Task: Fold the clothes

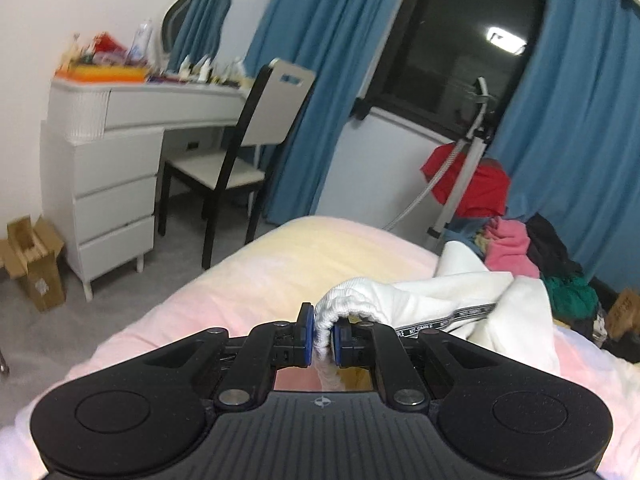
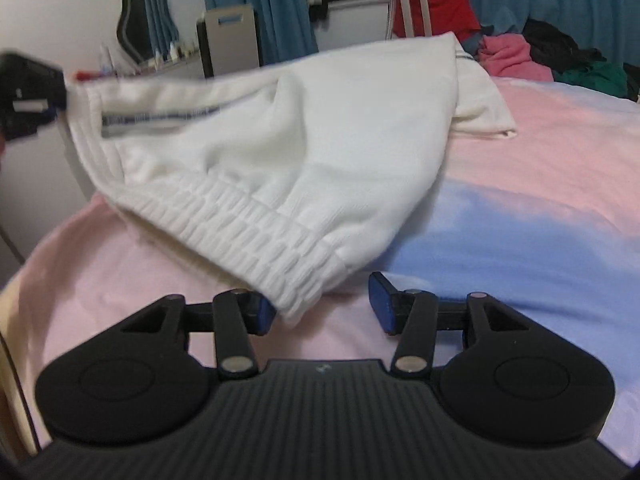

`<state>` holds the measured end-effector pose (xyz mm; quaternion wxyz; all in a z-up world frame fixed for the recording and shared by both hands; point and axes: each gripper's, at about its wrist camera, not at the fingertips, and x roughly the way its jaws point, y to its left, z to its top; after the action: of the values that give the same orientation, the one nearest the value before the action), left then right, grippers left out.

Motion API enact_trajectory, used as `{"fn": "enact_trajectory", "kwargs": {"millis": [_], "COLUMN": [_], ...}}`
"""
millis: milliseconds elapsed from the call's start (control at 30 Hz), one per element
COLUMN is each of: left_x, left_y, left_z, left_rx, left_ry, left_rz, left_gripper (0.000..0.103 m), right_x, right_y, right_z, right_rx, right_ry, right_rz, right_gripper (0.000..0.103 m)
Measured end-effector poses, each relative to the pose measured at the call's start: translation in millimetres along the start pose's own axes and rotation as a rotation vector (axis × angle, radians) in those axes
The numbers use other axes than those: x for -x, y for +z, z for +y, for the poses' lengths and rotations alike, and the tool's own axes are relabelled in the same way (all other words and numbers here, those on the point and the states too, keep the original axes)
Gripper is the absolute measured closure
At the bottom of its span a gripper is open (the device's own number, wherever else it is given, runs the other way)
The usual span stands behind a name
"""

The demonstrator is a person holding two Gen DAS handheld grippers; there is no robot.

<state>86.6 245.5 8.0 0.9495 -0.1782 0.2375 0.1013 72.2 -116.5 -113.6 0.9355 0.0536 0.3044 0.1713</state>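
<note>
Left tool (image 1: 323, 334) pinching the ribbed elastic waistband of white knit shorts with a grey lettered side stripe (image 1: 424, 304), blue pads (image 1: 307, 330) pressed on the fabric. Waistband end lifted off the pastel pink, yellow and blue bedspread (image 1: 256, 280); rest of the garment trails right and rests on the bed. Right tool (image 2: 323, 307) spread wide, holding nothing; lower waistband corner hangs between its fingers, touching or just beside the left pad (image 2: 265, 314), can't tell which. Far leg ends lie on the bedspread. Pile of pink, red, black and green clothes (image 2: 552, 56) at the far bed edge by blue curtains (image 1: 580, 120). White dresser (image 1: 108, 168) and chair (image 1: 248, 152) at left.
</note>
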Motion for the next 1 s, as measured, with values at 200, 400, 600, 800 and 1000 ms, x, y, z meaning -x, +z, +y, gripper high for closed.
{"fn": "enact_trajectory", "kwargs": {"millis": [200, 400, 600, 800, 1000], "left_x": [-18.8, -25.0, -14.4, 5.2, 37.4], "left_y": [-3.1, -6.7, -7.6, -7.9, -16.2], "left_z": [5.7, 15.8, 35.6, 63.4, 53.6], "left_rx": [-0.006, 0.013, 0.133, 0.391, 0.489], "left_ry": [0.015, -0.001, -0.010, -0.053, -0.168], "left_rz": [0.076, 0.182, 0.331, 0.392, 0.287], "left_gripper": [0.092, 0.086, 0.056, 0.045, 0.045], "right_x": [20.3, 71.3, 67.7, 57.6, 54.0], "right_y": [10.9, 26.6, 10.3, 5.8, 3.7], "right_z": [7.9, 35.7, 45.9, 32.5, 34.5], "right_rx": [0.006, 0.200, 0.310, 0.215, 0.202], "right_ry": [-0.030, -0.170, -0.204, -0.164, -0.164], "right_rz": [-0.094, -0.258, -0.184, -0.110, -0.094], "right_gripper": [0.072, 0.076, 0.076, 0.075, 0.075]}}
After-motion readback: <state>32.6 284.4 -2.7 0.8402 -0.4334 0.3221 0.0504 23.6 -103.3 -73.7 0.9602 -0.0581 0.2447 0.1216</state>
